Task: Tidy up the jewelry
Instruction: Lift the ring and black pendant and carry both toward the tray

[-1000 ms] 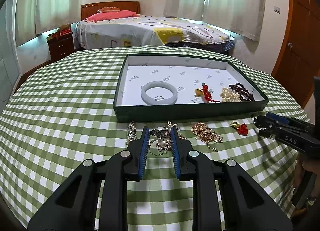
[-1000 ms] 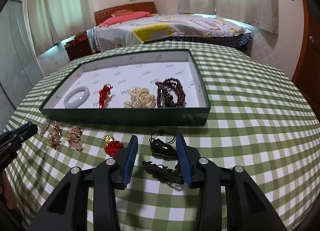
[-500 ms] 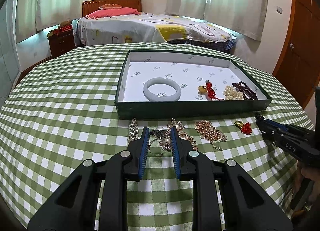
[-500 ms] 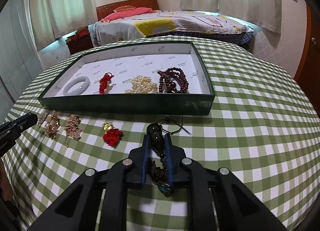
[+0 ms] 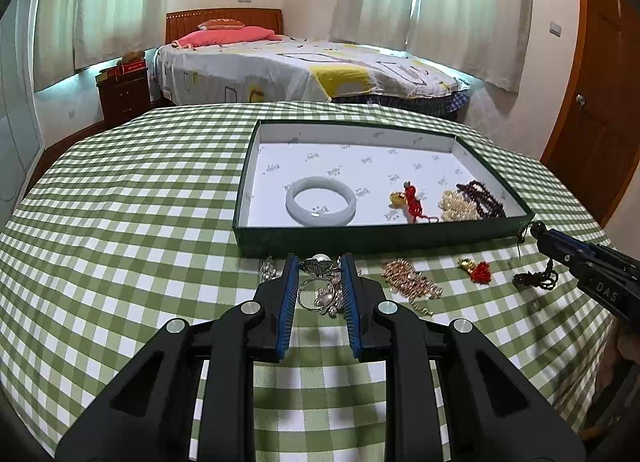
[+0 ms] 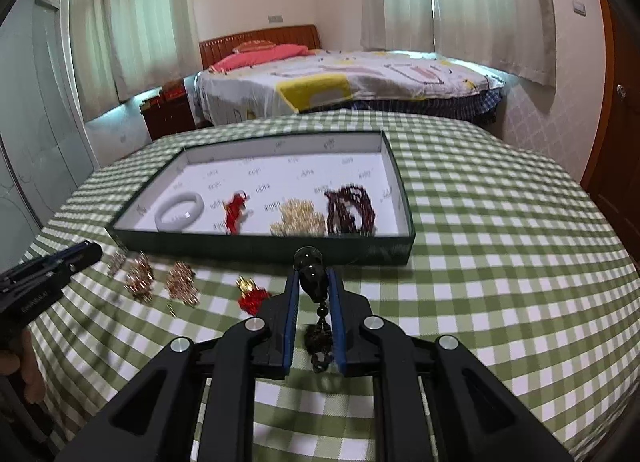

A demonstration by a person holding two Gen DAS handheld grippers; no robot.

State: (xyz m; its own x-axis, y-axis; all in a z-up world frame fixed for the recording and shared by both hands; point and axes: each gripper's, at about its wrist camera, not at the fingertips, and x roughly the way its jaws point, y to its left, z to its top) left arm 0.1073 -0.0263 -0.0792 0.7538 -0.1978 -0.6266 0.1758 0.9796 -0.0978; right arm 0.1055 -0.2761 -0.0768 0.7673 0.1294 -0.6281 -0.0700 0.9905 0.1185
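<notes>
**A:** What does your right hand-held gripper [image 6: 313, 304] have?

**B:** It is clenched on the dark pendant [image 6: 311, 272], with the bead cord and tassel hanging between its fingers. Your left hand-held gripper [image 5: 319, 286] has its fingers close on either side of the silver ring cluster [image 5: 320, 288] on the worktop [image 5: 120, 222]; you cannot tell whether they press it.

**A:** And the edges?

**B:** In the right wrist view the green box [image 6: 256, 246] lies at 12 o'clock, its near wall just beyond the pendant. Bare checked cloth runs wide toward 3 o'clock. The worktop's rim falls away at 9 o'clock, beside your left hand-held gripper.

**A:** Count them.

**B:** Four pieces in the box: one white bangle [image 6: 180, 211], one red charm [image 6: 236, 211], one pearl heap [image 6: 298, 218], one dark bead strand [image 6: 351, 211]. Outside it, one red tassel charm [image 6: 251, 296] at 10 o'clock, and three gold chain pieces [image 6: 182, 284] farther left.
</notes>
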